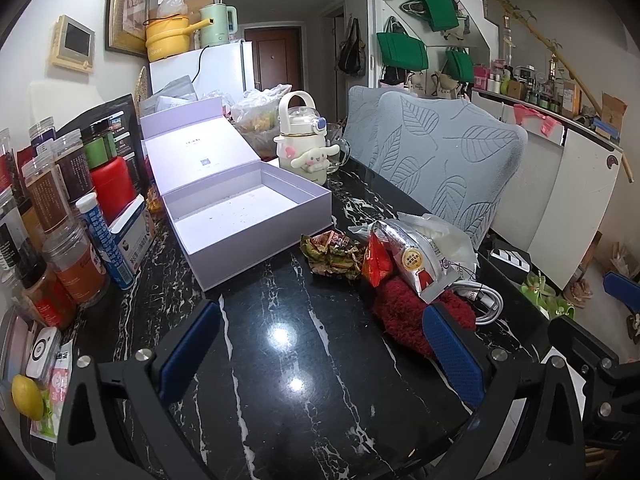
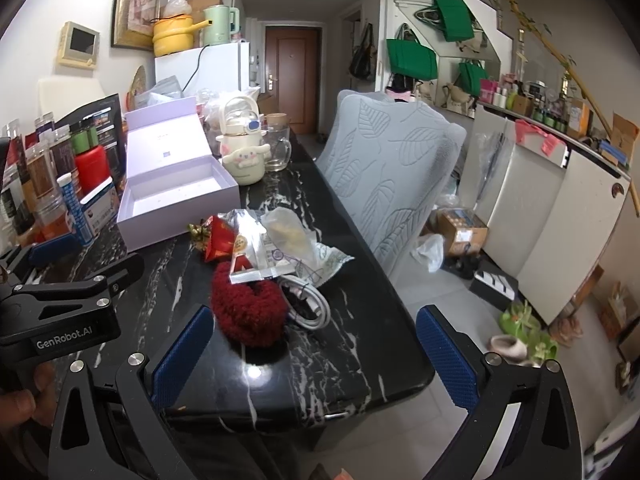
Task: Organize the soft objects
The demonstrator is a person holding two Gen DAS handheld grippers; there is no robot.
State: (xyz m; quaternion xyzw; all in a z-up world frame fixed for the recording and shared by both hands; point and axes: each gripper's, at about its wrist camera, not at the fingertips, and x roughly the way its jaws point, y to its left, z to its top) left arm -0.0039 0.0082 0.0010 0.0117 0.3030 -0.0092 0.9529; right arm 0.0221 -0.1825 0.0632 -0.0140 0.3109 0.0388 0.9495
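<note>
A fuzzy dark red soft item (image 1: 404, 312) (image 2: 248, 308) lies on the black marble table (image 1: 280, 360) (image 2: 340, 340), partly under a silver snack packet (image 1: 420, 260) (image 2: 256, 252). A red packet (image 1: 376, 260) (image 2: 218, 240) and crumpled green-gold wrappers (image 1: 334, 254) lie beside it. An open, empty lilac box (image 1: 244, 212) (image 2: 176, 196) stands behind. My left gripper (image 1: 320, 344) is open and empty, just before the pile. My right gripper (image 2: 316, 352) is open and empty over the table's near edge.
Spice jars and bottles (image 1: 60, 208) (image 2: 52, 184) crowd the left side. A white cartoon kettle (image 1: 304, 140) (image 2: 242, 140) and glass mug (image 2: 278, 148) stand behind the box. A white cable (image 1: 486, 300) (image 2: 310, 300) lies by the pile. A leaf-patterned chair (image 1: 440, 152) (image 2: 392, 168) stands to the right.
</note>
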